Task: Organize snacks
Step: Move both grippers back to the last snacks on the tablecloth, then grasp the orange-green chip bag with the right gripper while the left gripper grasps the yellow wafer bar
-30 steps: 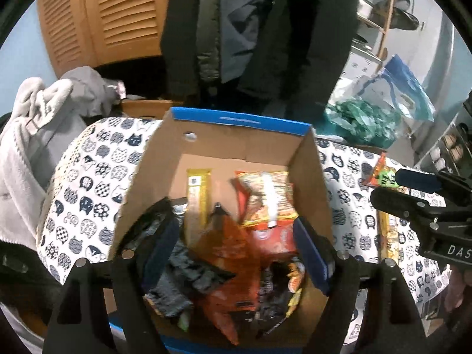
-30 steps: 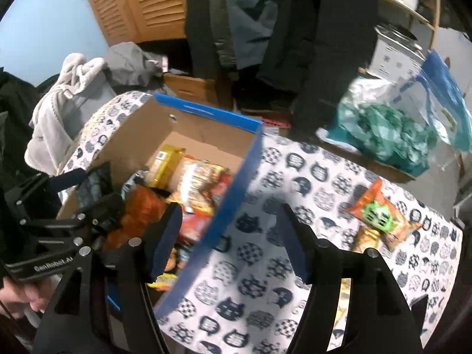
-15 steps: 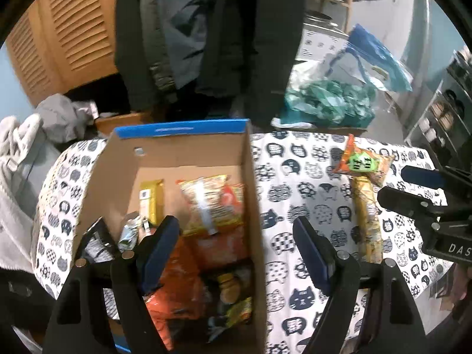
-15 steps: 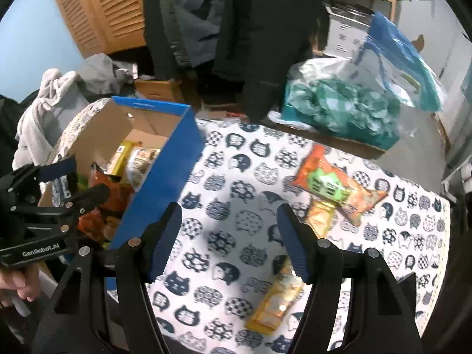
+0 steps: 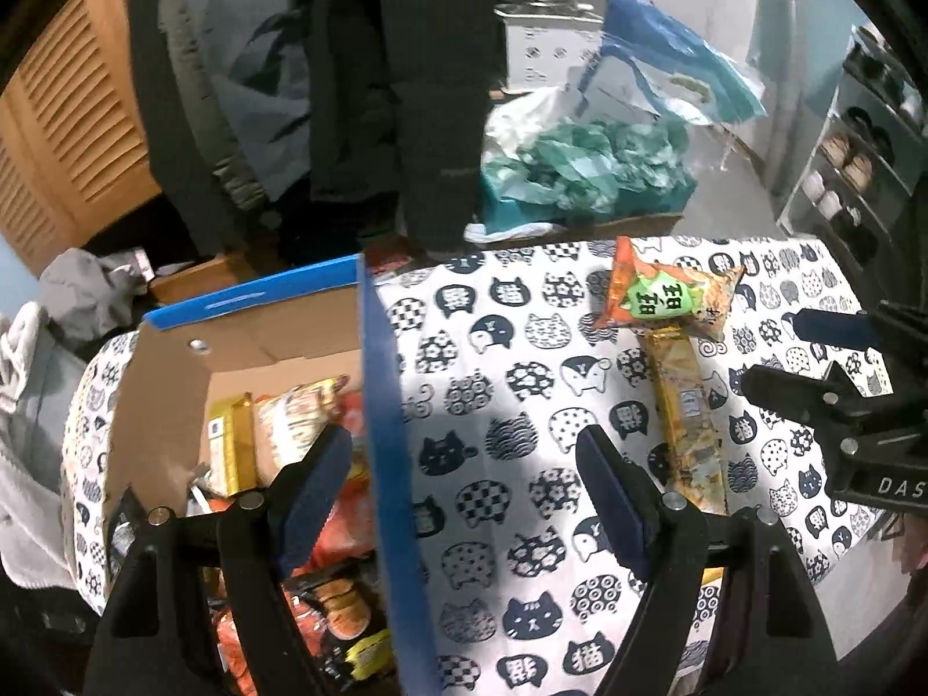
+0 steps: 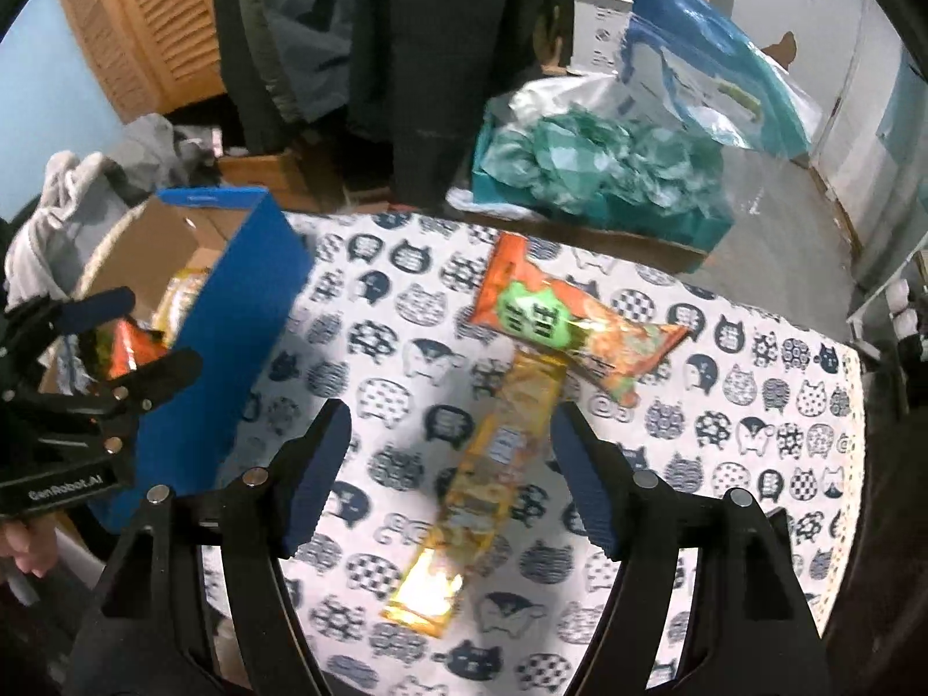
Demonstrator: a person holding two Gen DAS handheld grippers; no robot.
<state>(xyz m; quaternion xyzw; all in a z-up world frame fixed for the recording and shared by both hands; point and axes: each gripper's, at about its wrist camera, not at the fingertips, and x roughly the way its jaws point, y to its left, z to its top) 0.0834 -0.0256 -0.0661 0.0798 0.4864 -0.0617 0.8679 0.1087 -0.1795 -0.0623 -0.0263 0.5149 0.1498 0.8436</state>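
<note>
Both tongs are hanging wide open and empty, the right gripper (image 6: 449, 464) spreading above the long yellow snack bar (image 6: 493, 452) lying on the cat-print tablecloth (image 6: 754, 406) under the orange snack packet (image 6: 557, 325), the left gripper (image 5: 464, 493) straddling the blue wall of the cardboard box (image 5: 383, 406) holding other snacks.

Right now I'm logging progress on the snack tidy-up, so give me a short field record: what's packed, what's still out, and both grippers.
container: blue-edged cardboard box, open, on the cat-print tablecloth
packed: several snack packets inside the box, orange, red and yellow
still out: orange snack bag with green label and long yellow snack bar packet, touching, on the cloth to the right of the box
left gripper: open, empty, over the box's right wall
right gripper: open, empty, above the yellow packet
</note>
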